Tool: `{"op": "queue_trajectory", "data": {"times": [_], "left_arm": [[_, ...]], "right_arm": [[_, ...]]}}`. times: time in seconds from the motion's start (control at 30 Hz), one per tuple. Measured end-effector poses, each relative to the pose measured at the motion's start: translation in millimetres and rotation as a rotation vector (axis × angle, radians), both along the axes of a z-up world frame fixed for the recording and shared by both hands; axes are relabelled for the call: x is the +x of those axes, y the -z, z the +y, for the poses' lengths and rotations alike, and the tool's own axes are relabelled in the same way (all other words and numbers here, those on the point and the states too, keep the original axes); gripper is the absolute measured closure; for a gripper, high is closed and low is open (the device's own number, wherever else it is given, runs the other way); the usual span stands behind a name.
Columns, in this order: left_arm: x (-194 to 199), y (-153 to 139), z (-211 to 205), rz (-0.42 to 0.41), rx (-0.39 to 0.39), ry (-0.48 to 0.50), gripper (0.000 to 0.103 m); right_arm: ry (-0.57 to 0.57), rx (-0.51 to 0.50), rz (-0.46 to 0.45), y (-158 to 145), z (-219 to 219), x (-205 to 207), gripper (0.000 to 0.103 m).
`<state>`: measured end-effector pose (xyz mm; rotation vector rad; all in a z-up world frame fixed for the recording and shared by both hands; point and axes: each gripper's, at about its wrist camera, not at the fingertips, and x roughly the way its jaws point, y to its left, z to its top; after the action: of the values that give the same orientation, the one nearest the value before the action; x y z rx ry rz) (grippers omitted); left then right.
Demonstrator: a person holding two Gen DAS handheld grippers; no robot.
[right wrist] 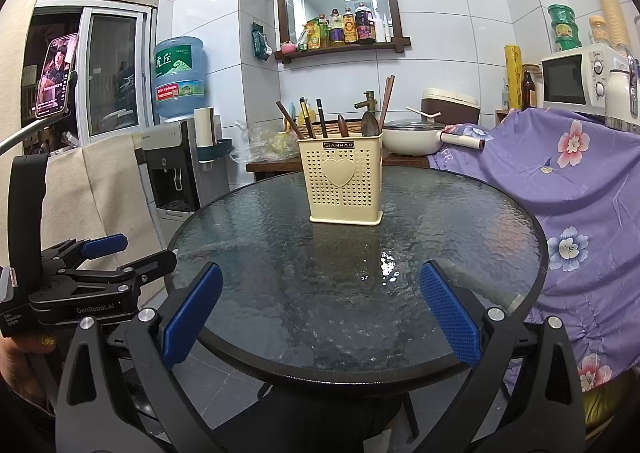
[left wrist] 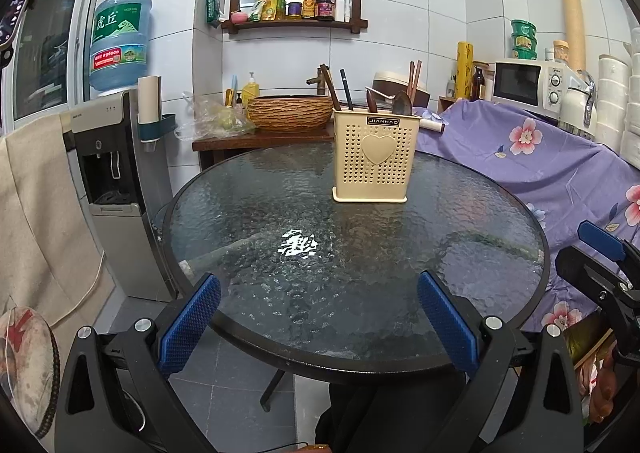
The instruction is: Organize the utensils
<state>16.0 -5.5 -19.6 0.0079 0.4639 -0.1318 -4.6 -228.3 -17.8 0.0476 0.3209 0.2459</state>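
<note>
A cream perforated utensil holder (left wrist: 376,155) (right wrist: 342,179) with a heart on its front stands upright on the far side of the round glass table (left wrist: 280,253) (right wrist: 320,293). Dark wooden spoons (left wrist: 399,101) (right wrist: 369,121), chopsticks (left wrist: 415,77) (right wrist: 387,97) and other dark handles stick out of its top. My left gripper (left wrist: 320,293) is open over the table's near edge, nothing between its blue pads. My right gripper (right wrist: 320,285) is likewise open and empty, also at the near edge. Each gripper shows at the side of the other's view.
A water dispenser (left wrist: 112,173) (right wrist: 172,169) stands left of the table. A purple floral cloth (left wrist: 540,157) (right wrist: 580,193) covers furniture on the right, with a microwave (left wrist: 524,85) (right wrist: 576,77) behind. A woven basket (left wrist: 290,113) and a white pot (right wrist: 412,139) sit on a wooden side table behind.
</note>
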Motion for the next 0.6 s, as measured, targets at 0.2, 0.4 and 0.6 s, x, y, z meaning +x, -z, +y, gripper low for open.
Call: {"op": "queue_trajectory", "data": {"times": [0.2,0.4,0.6], "left_arm": [[-0.4,-0.4,0.6,0.0,0.002,-0.001,0.006],[-0.7,0.3,2.0,0.001,0.002,-0.002,0.006],[0.1,-0.4,-0.4,0.001,0.003,-0.001,0.006]], "right_arm": [[0.001,0.002,0.002,0.0,-1.2,1.5,0.006],[0.0,0.001,0.003,0.5,-0.3,1.2,0.006],[-0.001,0.003,0.003,1.0,-0.5,1.8,0.006]]}}
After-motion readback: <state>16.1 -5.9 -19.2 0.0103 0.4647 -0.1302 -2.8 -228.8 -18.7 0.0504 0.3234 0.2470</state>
